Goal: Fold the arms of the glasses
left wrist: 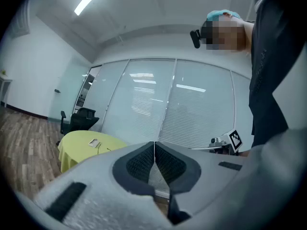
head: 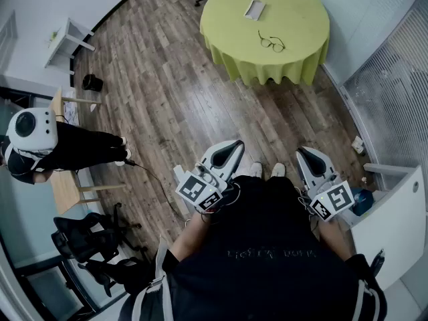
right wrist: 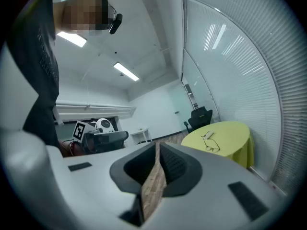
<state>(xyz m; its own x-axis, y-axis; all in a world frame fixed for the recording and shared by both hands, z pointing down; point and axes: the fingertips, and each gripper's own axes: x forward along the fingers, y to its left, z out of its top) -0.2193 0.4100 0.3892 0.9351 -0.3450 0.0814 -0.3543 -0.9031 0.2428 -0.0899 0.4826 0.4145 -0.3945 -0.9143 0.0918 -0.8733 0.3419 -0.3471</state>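
Round table (head: 301, 19), yellow-green cloth: top mostly bare. Glasses (head: 271, 43) near its middle, small white flat item (head: 255, 9) toward its far edge. Wood floor (head: 200, 105) on its near side open. Glass wall (head: 394, 92) close on its right.

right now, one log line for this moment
stage: not begun | glasses: on table, untouched | left gripper: shut, empty | right gripper: shut, empty

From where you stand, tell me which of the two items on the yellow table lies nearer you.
The glasses, the thin dark wire frame, lie nearer. The flat white rectangle sits beyond them, closer to the far edge of the table.
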